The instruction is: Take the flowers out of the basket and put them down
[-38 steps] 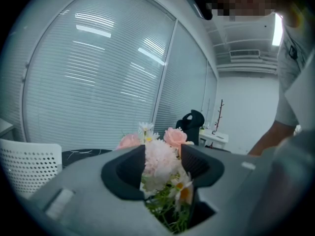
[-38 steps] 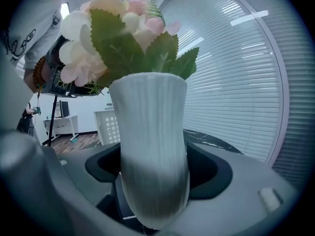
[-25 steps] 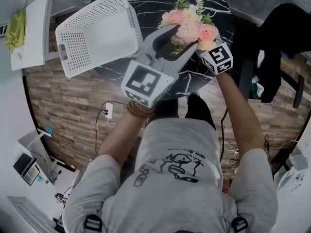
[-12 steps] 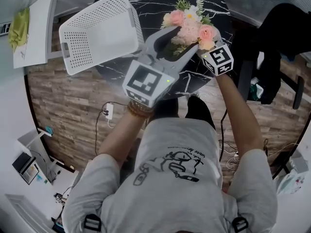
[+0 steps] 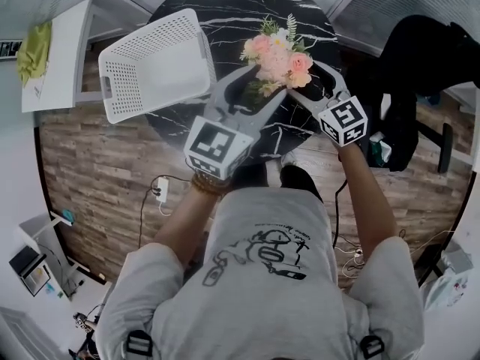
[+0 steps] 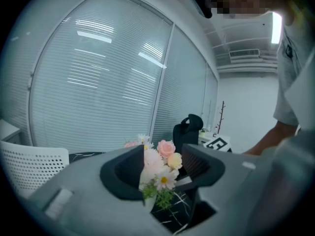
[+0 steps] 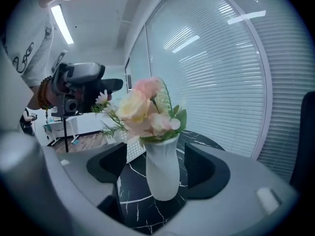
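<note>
Left gripper [image 5: 259, 87]: jaws wide, flowers [image 5: 274, 51] seen between them.
Right gripper [image 5: 306, 81]: jaws just narrowing, loose around white vase [image 7: 161, 171].
Basket [image 5: 154, 62]: left of vase.

Table [image 5: 225, 6]: black stone-look top with white veins, polished, slight gloss.
Basket [image 5: 157, 62]: white plastic, perforated all over, matt.
Vase [image 7: 162, 173]: white and smooth with a dull sheen and shallow twisted ribs. Ceramic or plastic, I cannot tell.
Flowers [image 5: 276, 51]: pink and cream petals, soft and matt; green leaves slightly waxy. Cloth or real, I cannot tell.
My left gripper [image 6: 162, 166]: grey plastic shell, smooth, matt.
Its pads [image 6: 197, 163]: black and matt, one face finely ribbed, rubbery look.
Its marker cube [image 5: 217, 145]: flat white face with black print, no shine.
Floor [image 5: 97, 156]: wood-look planks, brown-grey, grainy, matt.
My shirt [image 5: 270, 276]: grey cloth, soft, black print.
</note>
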`<action>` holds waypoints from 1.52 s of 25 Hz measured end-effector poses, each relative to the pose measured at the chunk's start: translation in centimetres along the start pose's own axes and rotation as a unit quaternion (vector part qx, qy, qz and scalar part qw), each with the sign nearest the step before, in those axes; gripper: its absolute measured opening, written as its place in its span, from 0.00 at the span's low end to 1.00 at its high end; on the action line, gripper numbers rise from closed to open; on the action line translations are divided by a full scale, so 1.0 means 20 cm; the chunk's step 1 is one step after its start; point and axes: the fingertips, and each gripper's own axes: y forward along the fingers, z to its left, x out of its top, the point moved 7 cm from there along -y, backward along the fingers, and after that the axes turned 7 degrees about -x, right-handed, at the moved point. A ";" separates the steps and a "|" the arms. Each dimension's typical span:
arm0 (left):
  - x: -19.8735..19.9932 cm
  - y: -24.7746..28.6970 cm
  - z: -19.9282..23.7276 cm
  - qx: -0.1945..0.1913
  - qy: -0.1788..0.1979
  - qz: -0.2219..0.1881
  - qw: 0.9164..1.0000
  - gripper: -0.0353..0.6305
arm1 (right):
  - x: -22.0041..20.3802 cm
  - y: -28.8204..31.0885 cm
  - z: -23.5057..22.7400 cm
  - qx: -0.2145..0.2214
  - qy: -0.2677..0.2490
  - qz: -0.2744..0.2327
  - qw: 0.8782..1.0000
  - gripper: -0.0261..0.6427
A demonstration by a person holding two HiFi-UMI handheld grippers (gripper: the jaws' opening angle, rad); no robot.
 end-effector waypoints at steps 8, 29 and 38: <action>0.13 -0.22 -0.05 0.025 -0.009 -0.033 0.999 0.41 | 0.32 -0.33 0.12 -0.001 0.009 -0.017 1.000 0.44; 0.43 -0.84 -0.45 0.089 0.026 -0.149 0.984 0.06 | 1.15 -0.58 0.87 0.147 -0.019 -0.156 0.977 0.05; 0.48 -0.98 -0.64 0.150 0.009 -0.172 0.973 0.06 | 1.18 -0.64 1.10 0.198 -0.046 -0.145 0.968 0.05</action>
